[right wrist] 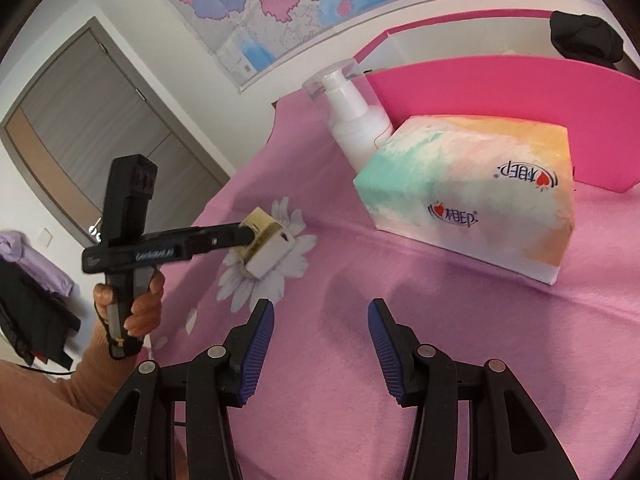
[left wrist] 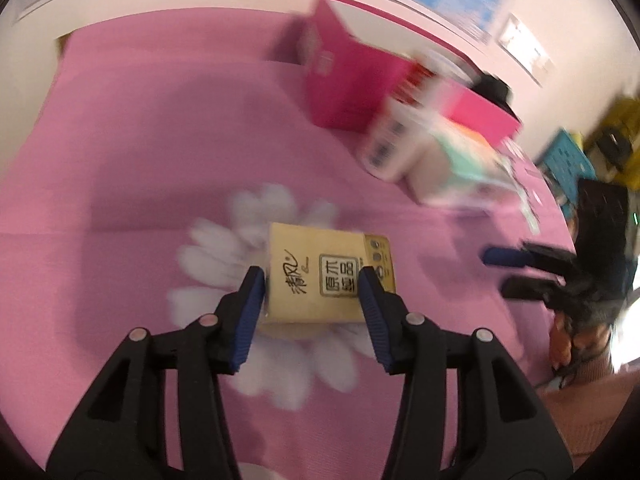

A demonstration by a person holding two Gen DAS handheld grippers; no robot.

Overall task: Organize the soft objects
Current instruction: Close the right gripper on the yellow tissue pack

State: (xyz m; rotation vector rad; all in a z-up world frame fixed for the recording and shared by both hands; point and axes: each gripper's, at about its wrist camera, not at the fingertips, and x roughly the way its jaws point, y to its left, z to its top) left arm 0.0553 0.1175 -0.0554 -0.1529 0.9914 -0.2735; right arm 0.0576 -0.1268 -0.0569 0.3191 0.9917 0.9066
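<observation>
1. Between the left gripper [left wrist: 312, 280] pads sits the small tan tissue pack [left wrist: 328, 276], clasped just above the pink cloth [left wrist: 120, 160].
2. It could slip out if that hold slackens.
3. Right gripper [right wrist: 320, 316] hangs released, empty.
4. Farther off, the pastel tissue pack [right wrist: 472, 196] and pump bottle [right wrist: 352, 120] crowd the pink box [right wrist: 500, 92].

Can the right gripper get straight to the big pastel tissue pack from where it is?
Probably yes. The right gripper is empty, jaws apart, and only bare pink cloth lies between it and the tissue pack.
</observation>
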